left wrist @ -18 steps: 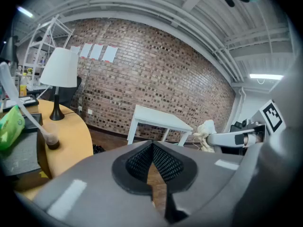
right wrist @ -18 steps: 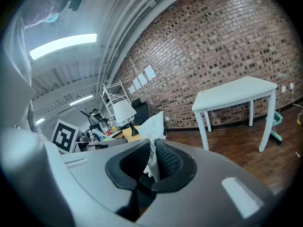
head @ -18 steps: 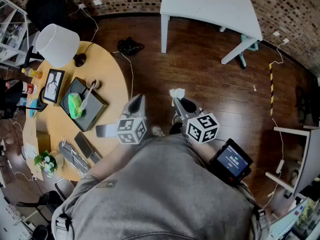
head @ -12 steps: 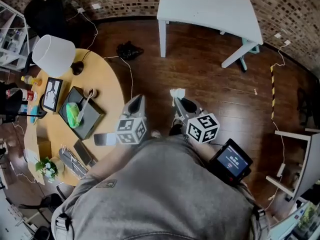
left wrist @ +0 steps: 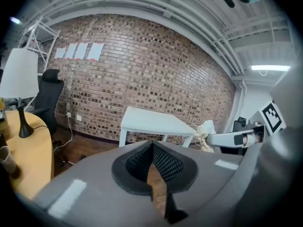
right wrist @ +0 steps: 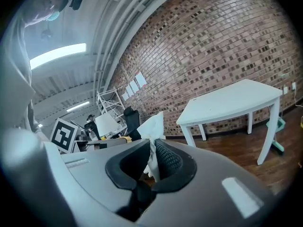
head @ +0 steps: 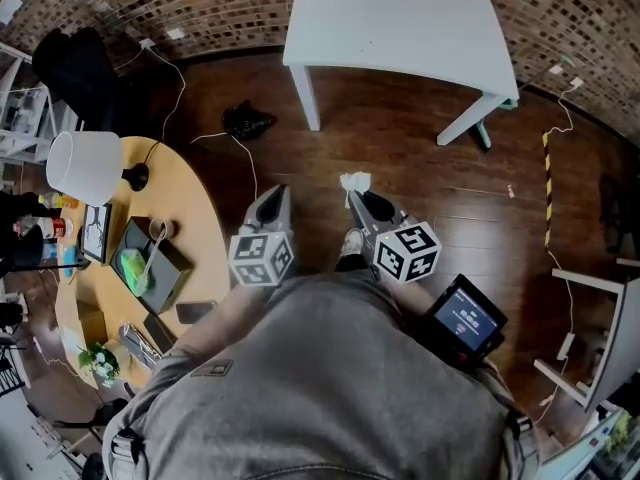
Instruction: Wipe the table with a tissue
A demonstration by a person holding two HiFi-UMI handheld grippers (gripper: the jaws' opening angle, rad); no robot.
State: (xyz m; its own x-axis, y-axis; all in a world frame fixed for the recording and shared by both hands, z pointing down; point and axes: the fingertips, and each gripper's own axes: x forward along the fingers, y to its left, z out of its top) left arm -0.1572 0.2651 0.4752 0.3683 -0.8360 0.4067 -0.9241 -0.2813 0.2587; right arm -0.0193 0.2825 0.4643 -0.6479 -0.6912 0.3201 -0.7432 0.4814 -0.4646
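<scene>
My right gripper [head: 353,194] is shut on a white tissue [head: 353,181], held above the dark wooden floor. In the right gripper view the tissue [right wrist: 152,126] stands up crumpled between the pads of that gripper [right wrist: 152,148]. My left gripper [head: 272,202] hangs beside it, shut, with nothing between its pads [left wrist: 163,160]. A bare white table [head: 400,18] stands ahead by the brick wall; it also shows as the white table [left wrist: 151,122] in the left gripper view and the white table [right wrist: 232,103] in the right one. Both grippers are well short of it.
A round wooden table [head: 205,233] at the left carries a white lamp [head: 85,163], a black tray [head: 150,268], a frame and flowers. A black object [head: 247,120] and cables lie on the floor. A screen device [head: 465,318] hangs at the person's waist. White shelving [head: 600,338] stands at the right.
The round wooden table has slid left and partly out of the head view, and the white table has come closer. Both grippers keep their pose, with the tissue still held.
</scene>
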